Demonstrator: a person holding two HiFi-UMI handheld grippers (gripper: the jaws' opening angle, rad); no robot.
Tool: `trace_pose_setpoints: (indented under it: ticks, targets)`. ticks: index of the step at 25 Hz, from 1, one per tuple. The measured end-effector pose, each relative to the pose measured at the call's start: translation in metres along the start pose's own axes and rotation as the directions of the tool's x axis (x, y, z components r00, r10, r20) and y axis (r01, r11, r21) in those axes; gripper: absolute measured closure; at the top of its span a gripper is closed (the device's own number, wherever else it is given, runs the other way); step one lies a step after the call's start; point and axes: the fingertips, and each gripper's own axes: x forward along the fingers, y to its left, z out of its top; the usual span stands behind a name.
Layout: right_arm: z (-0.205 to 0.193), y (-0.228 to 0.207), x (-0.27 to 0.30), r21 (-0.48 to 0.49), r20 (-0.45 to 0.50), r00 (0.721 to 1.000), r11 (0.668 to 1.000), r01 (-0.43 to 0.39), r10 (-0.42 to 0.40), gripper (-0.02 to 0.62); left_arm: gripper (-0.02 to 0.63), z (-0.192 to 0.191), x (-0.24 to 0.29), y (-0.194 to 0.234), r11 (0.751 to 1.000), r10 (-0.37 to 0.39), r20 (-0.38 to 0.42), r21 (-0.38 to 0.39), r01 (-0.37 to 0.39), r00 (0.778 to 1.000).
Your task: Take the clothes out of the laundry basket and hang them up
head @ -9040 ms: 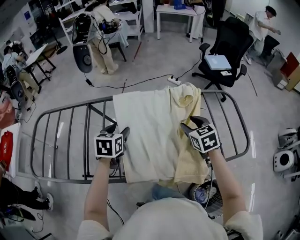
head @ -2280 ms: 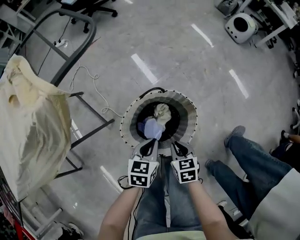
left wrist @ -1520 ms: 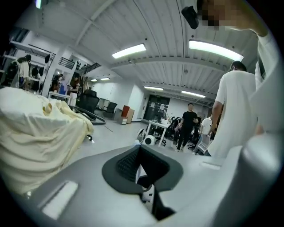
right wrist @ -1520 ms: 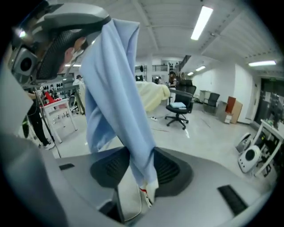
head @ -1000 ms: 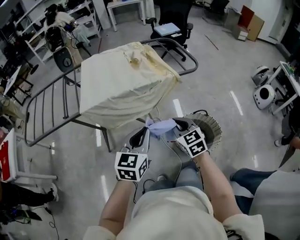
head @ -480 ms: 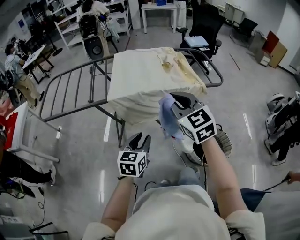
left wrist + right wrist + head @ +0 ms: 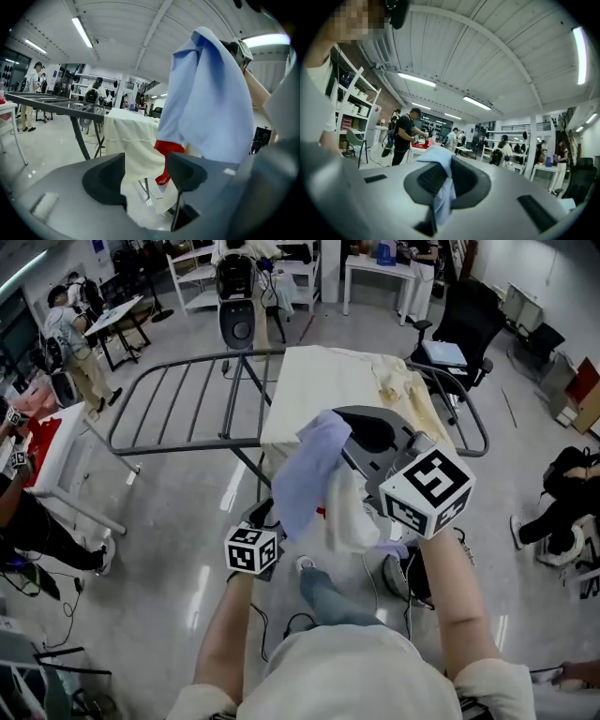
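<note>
Right gripper view shows the right gripper (image 7: 445, 183) with its jaws closed on a fold of the light blue garment (image 7: 440, 164), low in the middle of the frame. In the left gripper view the left gripper (image 7: 146, 174) has jaws that have just been opening. They stand wide apart with nothing pinched, and the garment and a red piece (image 7: 166, 157) hang just beyond them. Head view puts the garment at centre. Behind it, the drying rack (image 7: 178, 399) lies toward the upper left, with a cream cloth (image 7: 328, 381) draped over its right end.
</note>
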Motion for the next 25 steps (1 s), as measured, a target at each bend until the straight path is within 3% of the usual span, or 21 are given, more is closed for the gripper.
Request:
trace_pose_setpoints:
  ticks: [5,9,11,14,19,22,25]
  targets:
    - [0.021,0.007,0.051,-0.003,0.078,0.988,0.991,-0.132,0.132,0.575,0.293,0.042,0.000,0.016,0.985,-0.175,0.104,0.006,0.175,0.979]
    - [0.034,0.013,0.099,0.013,0.138,0.963,0.972,-0.235,0.231,0.575,0.282,0.057,-0.001,0.040,0.974,-0.227,0.089,0.006,0.228,0.970]
    - [0.038,0.013,0.124,0.001,0.148,0.954,0.965,-0.264,0.261,0.575,0.373,0.062,-0.007,0.066,0.980,-0.201,0.067,-0.001,0.201,0.977]
    - [0.041,0.001,0.162,-0.017,0.155,0.947,0.959,-0.281,0.280,0.575,0.555,0.078,-0.029,0.122,0.996,-0.088,0.062,0.009,0.087,0.994]
    - [0.046,-0.032,0.220,0.024,0.191,0.939,0.955,-0.295,0.286,0.575,0.578,0.119,-0.091,0.209,0.991,0.118,0.112,0.056,-0.125,0.987]
    - [0.048,-0.053,0.253,0.032,0.202,0.939,0.956,-0.292,0.280,0.575,0.581,0.154,-0.126,0.252,0.959,0.251,0.170,0.089,-0.268,0.953]
    - [0.043,-0.070,0.291,0.064,0.216,0.931,0.948,-0.313,0.293,0.575,0.581,0.188,-0.163,0.295,0.891,0.412,0.210,0.110,-0.440,0.887]
